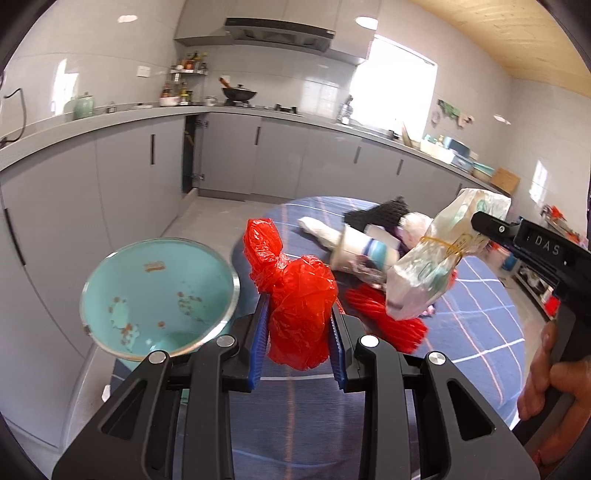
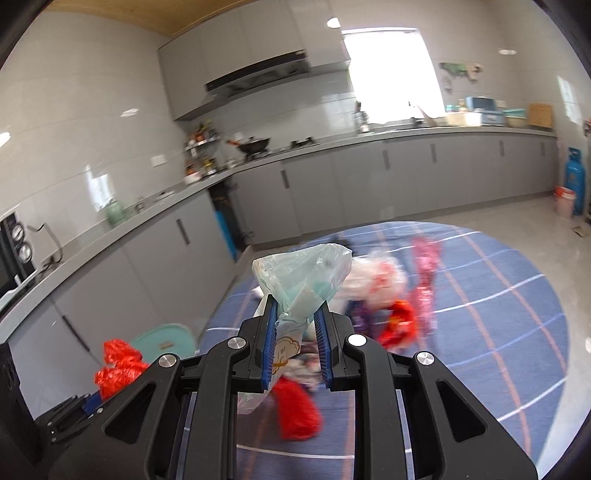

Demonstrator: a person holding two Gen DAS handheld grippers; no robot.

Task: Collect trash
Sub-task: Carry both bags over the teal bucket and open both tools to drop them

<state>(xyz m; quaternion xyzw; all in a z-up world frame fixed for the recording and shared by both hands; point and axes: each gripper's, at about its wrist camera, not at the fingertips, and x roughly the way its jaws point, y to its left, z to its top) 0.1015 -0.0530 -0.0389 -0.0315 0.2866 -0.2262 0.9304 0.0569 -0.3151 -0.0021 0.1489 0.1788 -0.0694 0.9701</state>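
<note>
Grey cabinets (image 1: 129, 166) and a long grey worktop (image 2: 369, 136) line the kitchen walls behind the work area. Nearest the cameras is a round counter (image 1: 480, 332) covered by a blue cloth with pale and reddish grid lines.

Left claw (image 1: 300, 332): its two blue ribbed pads are pressed against a crumpled red plastic bag (image 1: 295, 295), which is pinched between them and stands up above the fingertips. In the right wrist view the same red bag (image 2: 118, 365) shows at lower left.

Just left of the left claw sits a teal bin (image 1: 159, 295) with a metal rim, open at the top; its inner wall shows brown spots. It stands beside the counter edge.

Right claw (image 2: 295, 343): its pads are closed on a clear plastic bag with green print (image 2: 303, 284). From the left wrist view this bag (image 1: 436, 266) is bound with a yellow rubber band (image 1: 448, 247) and hangs lifted above the counter.

Farther on the cloth lies a pile of trash (image 1: 369, 240): a paper cup (image 1: 354, 247), red strands (image 1: 384, 325), a black item and pale wrappers. In the right wrist view the pile is blurred.

A wok (image 1: 239, 93) rests on the stove at the far wall, under the range hood (image 1: 277, 33).
</note>
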